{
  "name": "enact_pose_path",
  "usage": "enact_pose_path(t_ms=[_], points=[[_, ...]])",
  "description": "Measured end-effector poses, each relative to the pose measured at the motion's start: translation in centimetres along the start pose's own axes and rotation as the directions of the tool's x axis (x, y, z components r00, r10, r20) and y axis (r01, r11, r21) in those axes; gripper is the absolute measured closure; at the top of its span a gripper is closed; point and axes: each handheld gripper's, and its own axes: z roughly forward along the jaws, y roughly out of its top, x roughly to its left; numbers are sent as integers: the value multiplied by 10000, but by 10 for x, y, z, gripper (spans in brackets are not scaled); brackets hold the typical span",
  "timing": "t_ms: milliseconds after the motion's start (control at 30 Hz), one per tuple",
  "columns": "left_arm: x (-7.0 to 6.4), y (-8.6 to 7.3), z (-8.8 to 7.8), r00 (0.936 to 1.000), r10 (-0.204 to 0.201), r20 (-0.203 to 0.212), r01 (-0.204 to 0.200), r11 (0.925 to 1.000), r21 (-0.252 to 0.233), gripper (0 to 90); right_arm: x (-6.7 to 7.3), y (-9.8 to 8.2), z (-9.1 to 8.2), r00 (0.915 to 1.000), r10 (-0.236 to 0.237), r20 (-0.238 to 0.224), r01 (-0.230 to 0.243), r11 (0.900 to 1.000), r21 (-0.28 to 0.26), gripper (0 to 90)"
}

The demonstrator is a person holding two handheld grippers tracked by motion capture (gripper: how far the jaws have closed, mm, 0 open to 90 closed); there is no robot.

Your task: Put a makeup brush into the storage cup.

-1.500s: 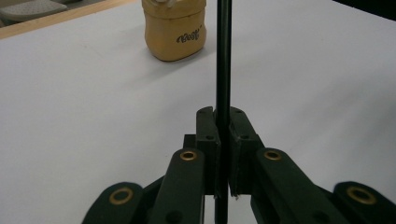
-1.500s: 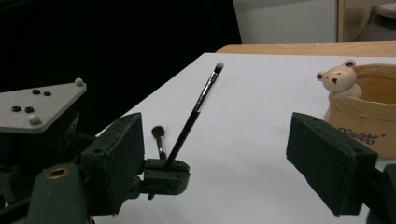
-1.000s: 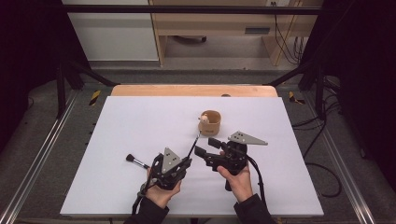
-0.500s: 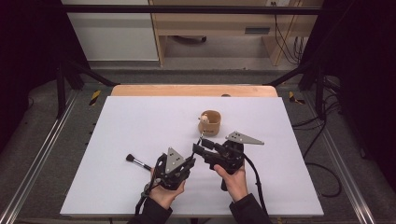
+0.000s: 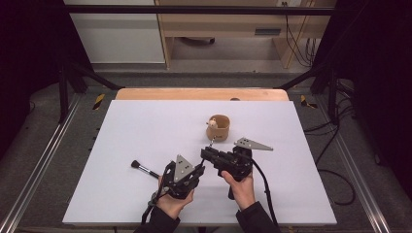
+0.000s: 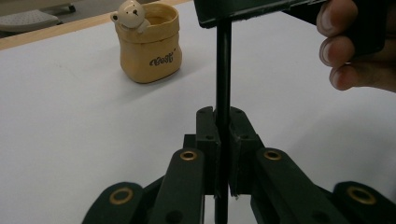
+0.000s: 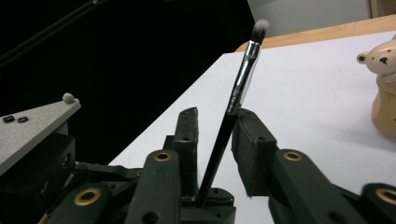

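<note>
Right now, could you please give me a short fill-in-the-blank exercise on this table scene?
The left claw is shut on a thin ____ brush.
A small ____ figure peeks over the rim of the tan pot.
In the high view, a second brush lies on the white table to the ____ of the left claw.
Missing words: black; bear; left.

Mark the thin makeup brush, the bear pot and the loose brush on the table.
thin makeup brush (image 7: 243, 79), right gripper view, silver ferrule.
bear pot (image 6: 152, 44), left gripper view, front wall.
loose brush (image 5: 144, 169), high view, handle.

Brush tip hidden behind right gripper, top edge.
</note>
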Motion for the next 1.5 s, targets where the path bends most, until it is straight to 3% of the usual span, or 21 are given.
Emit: enact_pose_path(t_ms=[233,600,1000,1133,1267,1500], points=[[-1,0,-1,9999,-50,107,51,10000,-47,846,-3,-1,-2,9997,140,-181,-141,9999,-54,824],[-1,-1,0,9996,-12,283,12,10000,-21,841,-1,0,-4,9987,87,-496,-85,10000,41,853],[2,1,-7,9987,89,504,-81,9999,-153,622,-3,0,-11,9990,-432,-81,432,9991,-41,855],[7,2,-10,9980,155,612,-143,9997,-200,535,-4,2,-14,9984,-550,114,551,9985,-61,854],[15,4,-16,9963,259,823,-238,9994,-265,458,-6,2,-19,9943,-992,392,991,9951,62,855],[27,2,-27,9953,474,847,-440,9981,-425,371,-11,4,-27,9929,-1048,561,1051,9945,-33,854]])
